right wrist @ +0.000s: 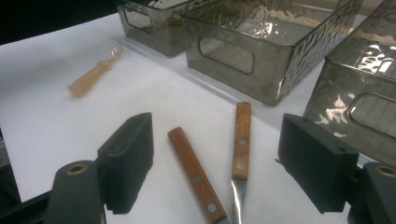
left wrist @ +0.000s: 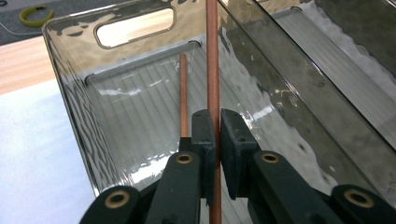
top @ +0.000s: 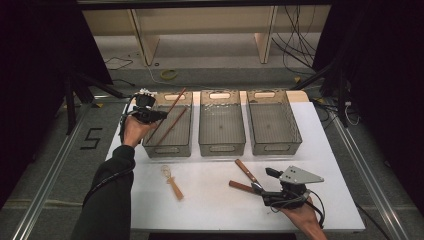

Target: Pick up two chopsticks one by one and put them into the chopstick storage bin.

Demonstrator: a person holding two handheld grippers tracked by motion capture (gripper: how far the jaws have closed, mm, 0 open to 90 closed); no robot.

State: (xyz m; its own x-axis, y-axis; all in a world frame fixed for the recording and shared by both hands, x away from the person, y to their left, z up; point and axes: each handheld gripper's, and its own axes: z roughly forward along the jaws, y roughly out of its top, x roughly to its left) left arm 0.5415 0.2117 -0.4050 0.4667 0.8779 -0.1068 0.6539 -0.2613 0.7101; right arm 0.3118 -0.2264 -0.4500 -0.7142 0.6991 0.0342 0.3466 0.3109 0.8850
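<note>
2 chopsticks [top: 172, 117] in left bin [top: 186, 145] — others bare.

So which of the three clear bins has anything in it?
The left bin, by the left gripper: it holds two chopsticks. The middle bin and right bin are empty.

I see a white table [top: 210, 200] carrying three smoky clear bins in a row along its far half: a left bin [top: 167, 149], a middle bin [top: 222, 148] and a right bin [top: 276, 147]. Nearer me lie a small wooden-handled whisk [top: 172, 184], or so its blurred wire head suggests, and two wooden-handled knives [top: 246, 171], their blades meeting.
</note>
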